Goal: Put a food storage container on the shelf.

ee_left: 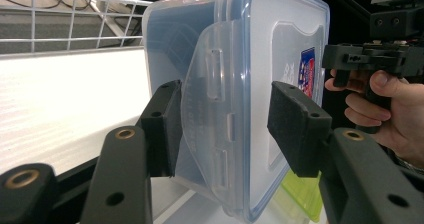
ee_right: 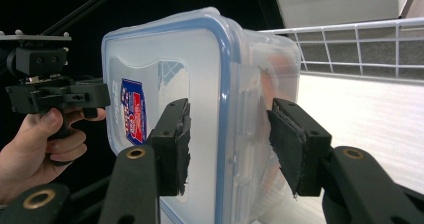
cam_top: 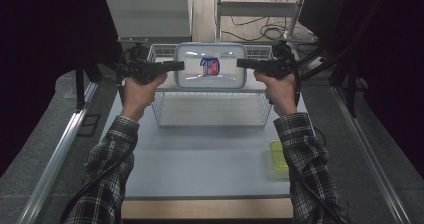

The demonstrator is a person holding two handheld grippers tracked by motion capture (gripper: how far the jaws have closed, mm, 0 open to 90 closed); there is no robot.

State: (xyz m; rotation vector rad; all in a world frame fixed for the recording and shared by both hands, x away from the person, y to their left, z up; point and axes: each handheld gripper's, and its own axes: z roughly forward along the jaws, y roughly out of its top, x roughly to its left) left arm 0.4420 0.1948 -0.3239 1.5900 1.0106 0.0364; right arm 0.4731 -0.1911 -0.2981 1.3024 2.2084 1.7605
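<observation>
Nearest you, a green lidded tub (cam_top: pixel 278 156) is sitting on the table (cam_top: pixel 200 159). Beyond, you are supporting a clear, blue-rimmed food container (cam_top: pixel 210 66) over the wire basket (cam_top: pixel 210 109): left gripper (cam_top: pixel 176 65) and right gripper (cam_top: pixel 244 63) each half-open, straddling an end so it stays level; whether the pads are pressing, I cannot tell.

Dim room, black surrounds, table lit from above, glare on white surface, soft focus

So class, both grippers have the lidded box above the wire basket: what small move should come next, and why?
Probably lower the box straight down into the basket. The left gripper and right gripper flank its two ends, and it sits level above the basket's opening.
</observation>
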